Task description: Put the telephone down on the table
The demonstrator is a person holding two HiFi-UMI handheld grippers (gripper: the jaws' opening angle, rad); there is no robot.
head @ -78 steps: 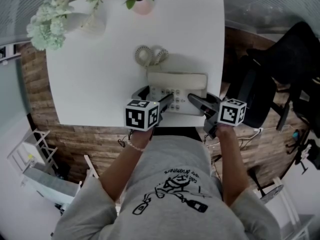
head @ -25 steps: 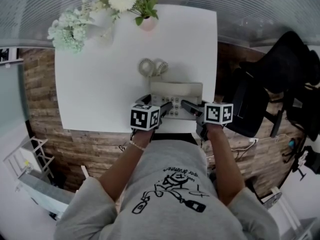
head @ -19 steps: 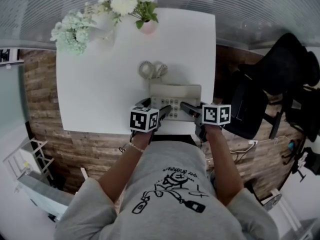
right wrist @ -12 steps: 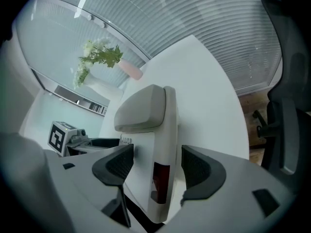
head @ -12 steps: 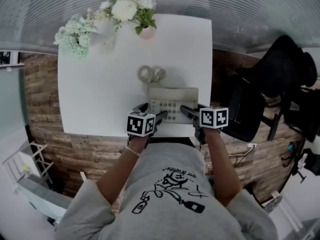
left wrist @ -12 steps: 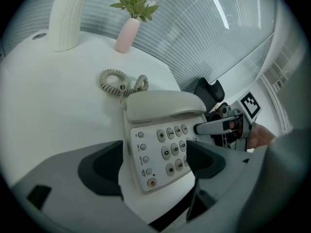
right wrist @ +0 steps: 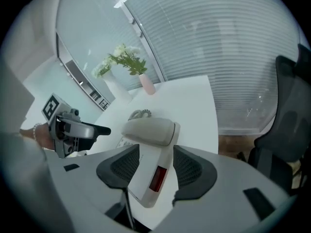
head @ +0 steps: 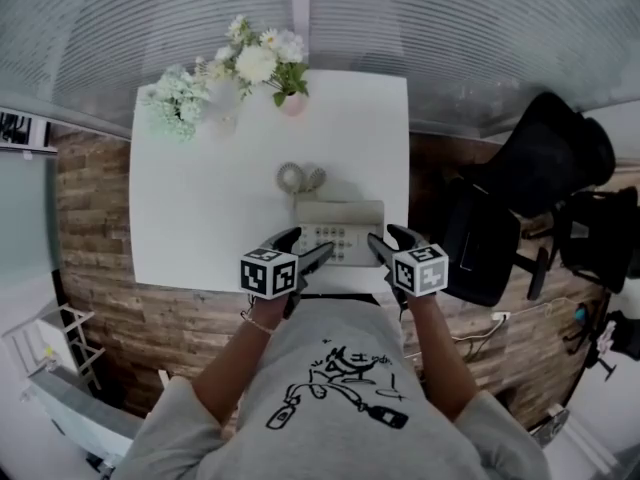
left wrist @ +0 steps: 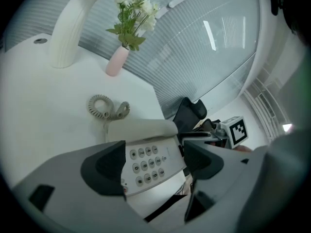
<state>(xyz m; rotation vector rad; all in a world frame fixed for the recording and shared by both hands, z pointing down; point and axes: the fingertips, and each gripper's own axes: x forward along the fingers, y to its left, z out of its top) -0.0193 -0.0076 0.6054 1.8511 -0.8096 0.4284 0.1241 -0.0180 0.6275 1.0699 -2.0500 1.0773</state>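
Note:
The beige telephone (head: pixel 340 230) lies flat on the white table (head: pixel 200 208) near its front edge. Its handset rests on the cradle and its coiled cord (head: pixel 298 178) lies just behind. My left gripper (head: pixel 303 248) hovers over the phone's near-left corner. Its jaws stand open and have just closed a little, with the keypad (left wrist: pixel 146 159) showing between them beyond the tips. My right gripper (head: pixel 392 243) hangs at the phone's right end. Its jaws have just been narrowing, and the phone's side (right wrist: pixel 148 144) shows in the gap. I see no pad pressing on it.
A pink vase (head: pixel 292 103) and a white vase (head: pixel 222 108), both holding flowers, stand at the table's far edge. A black office chair (head: pixel 520 198) stands to the right of the table. The floor around it is wood-patterned.
Both grippers have risen and drawn back from the phone's sides toward its near corners. The phone stays on the table. The head view has pulled away, so the table looks smaller.

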